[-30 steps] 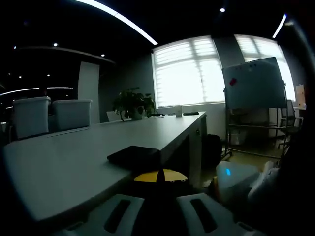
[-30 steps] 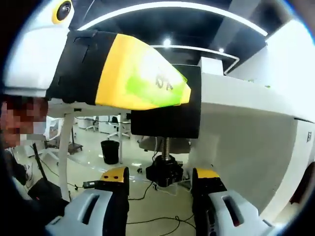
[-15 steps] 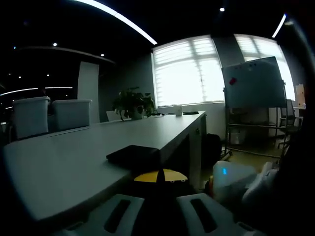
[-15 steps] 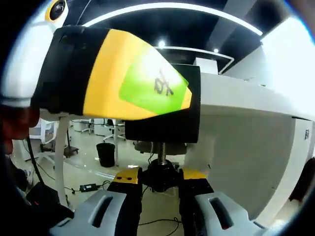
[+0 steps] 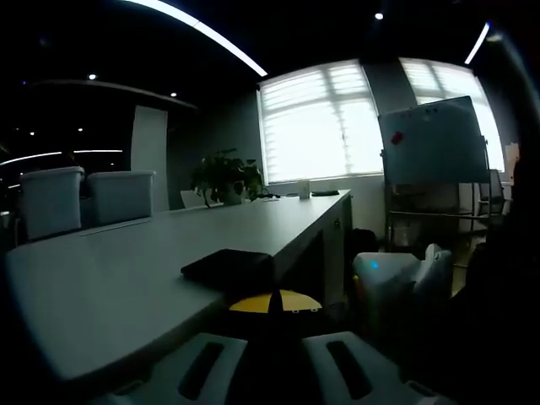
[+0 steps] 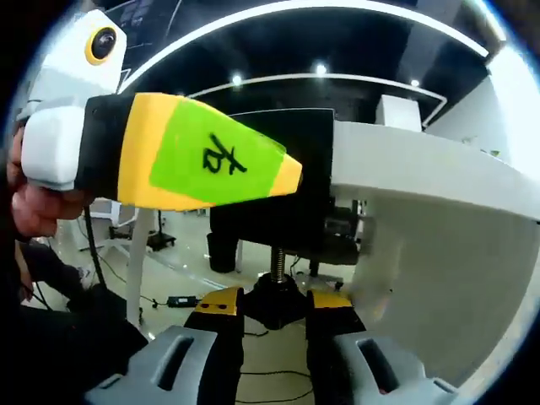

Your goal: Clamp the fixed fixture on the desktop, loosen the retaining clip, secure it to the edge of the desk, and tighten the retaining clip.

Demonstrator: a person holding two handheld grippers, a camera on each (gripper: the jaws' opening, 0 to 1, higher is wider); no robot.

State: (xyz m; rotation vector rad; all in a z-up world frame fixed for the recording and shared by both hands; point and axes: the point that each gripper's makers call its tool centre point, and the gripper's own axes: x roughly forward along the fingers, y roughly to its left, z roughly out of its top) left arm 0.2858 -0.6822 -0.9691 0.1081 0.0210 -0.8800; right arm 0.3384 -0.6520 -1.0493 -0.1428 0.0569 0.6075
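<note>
In the left gripper view, a long grey desk point(image 5: 126, 261) runs away toward bright windows point(image 5: 325, 122). A flat black plate of the fixture point(image 5: 228, 267) lies on the desk's near edge, just above the left gripper point(image 5: 274, 305). The yellow tips of this gripper meet with no gap, pinched on the fixture — the part they hold is dark and hard to see. To the right, the other tool's white body point(image 5: 392, 274) sits low beside the desk, and a whiteboard point(image 5: 434, 142) stands further back.

In the right gripper view, a hand point(image 6: 38, 207) at the left holds the left gripper point(image 6: 190, 160), yellow with a green label, against the black fixture point(image 6: 278, 194). The fixture hugs the edge of the white desk point(image 6: 422, 177). Under it a threaded screw ends in a black knob point(image 6: 274, 299) — the right gripper point(image 6: 274, 305) squeezes that knob between its yellow tips.
</note>
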